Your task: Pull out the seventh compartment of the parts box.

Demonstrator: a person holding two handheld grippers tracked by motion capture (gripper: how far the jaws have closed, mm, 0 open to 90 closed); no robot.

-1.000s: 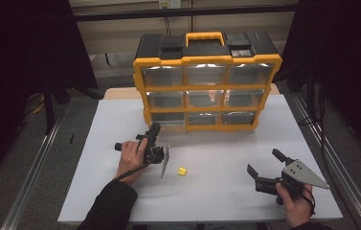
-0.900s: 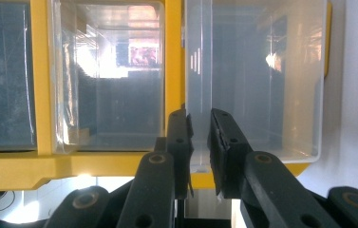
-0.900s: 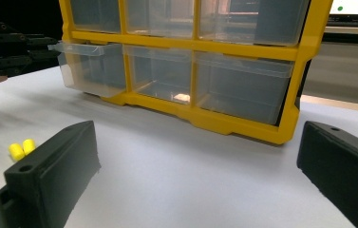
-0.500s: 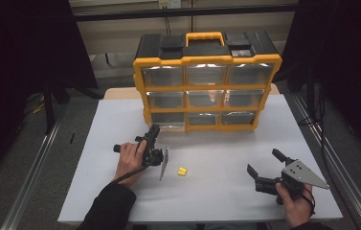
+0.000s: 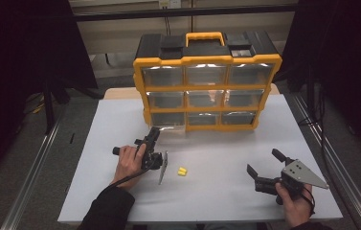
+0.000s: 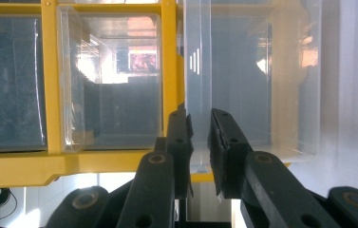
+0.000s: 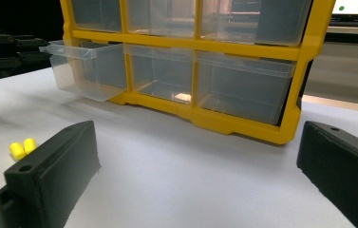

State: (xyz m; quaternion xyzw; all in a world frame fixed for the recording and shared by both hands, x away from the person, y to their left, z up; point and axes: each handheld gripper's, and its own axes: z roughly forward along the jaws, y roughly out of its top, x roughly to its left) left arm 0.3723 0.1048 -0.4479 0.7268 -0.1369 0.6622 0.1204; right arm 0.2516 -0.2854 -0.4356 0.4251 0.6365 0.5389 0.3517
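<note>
A yellow and black organizer with clear drawers stands at the back of the white table. Its bottom-left drawer is pulled partway out, as the right gripper view shows it. My left gripper reaches that drawer's front. In the left gripper view its jaws stand nearly together with the drawer's thin clear front wall between them. Two small yellow pieces lie together on the table, right of the left hand. My right gripper rests open at the front right, with nothing between its jaws.
The other drawers of the organizer are pushed in and look empty. Metal rails run along both sides of the table. Dark curtains stand left and right. The yellow pieces lie left of the right gripper's left jaw.
The left hand and its gripper have shifted very slightly by the bottom-left drawer. The right gripper has not moved.
</note>
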